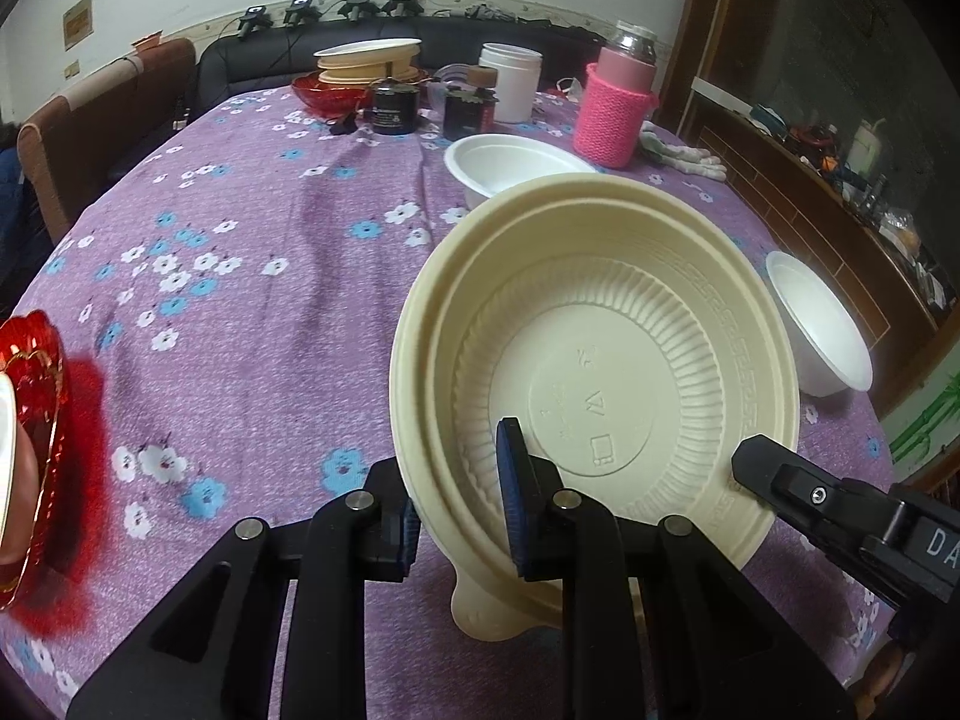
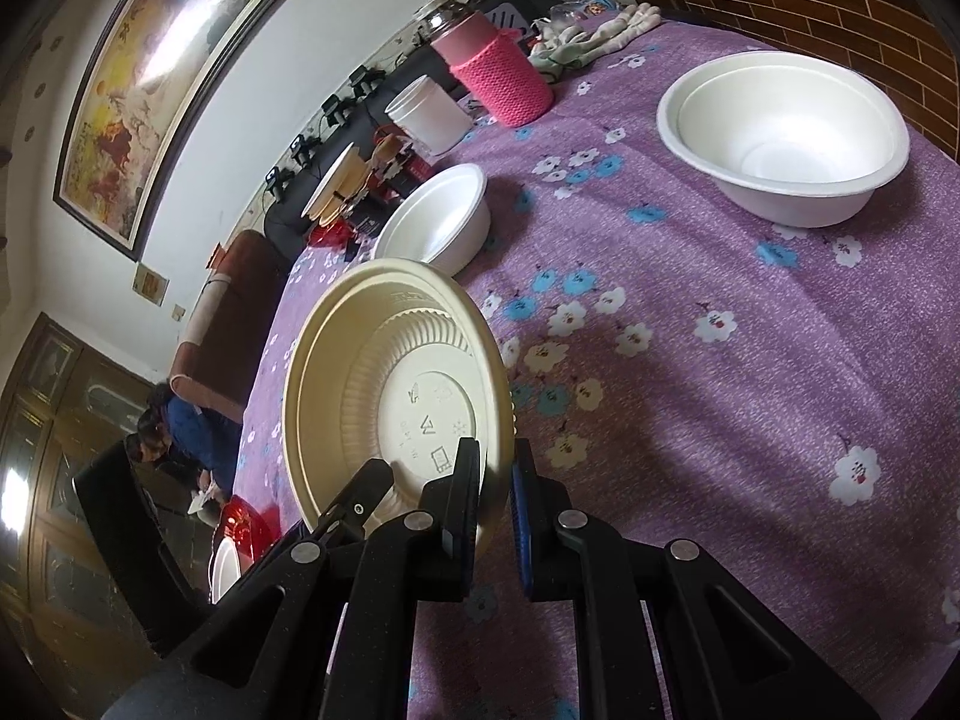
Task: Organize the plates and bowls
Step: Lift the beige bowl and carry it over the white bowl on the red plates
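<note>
I have the cream bowl [image 1: 600, 360] tilted on edge above the purple tablecloth [image 1: 240, 330], near the two white bowls [image 2: 780, 138]. My left gripper [image 1: 462, 504] pinches its near rim; my right gripper [image 2: 495, 516] is clamped narrow on the opposite rim.

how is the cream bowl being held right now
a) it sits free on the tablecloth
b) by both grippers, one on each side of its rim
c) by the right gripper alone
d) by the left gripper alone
b: the left gripper and the right gripper each clamp the rim of the tilted cream bowl.
</note>
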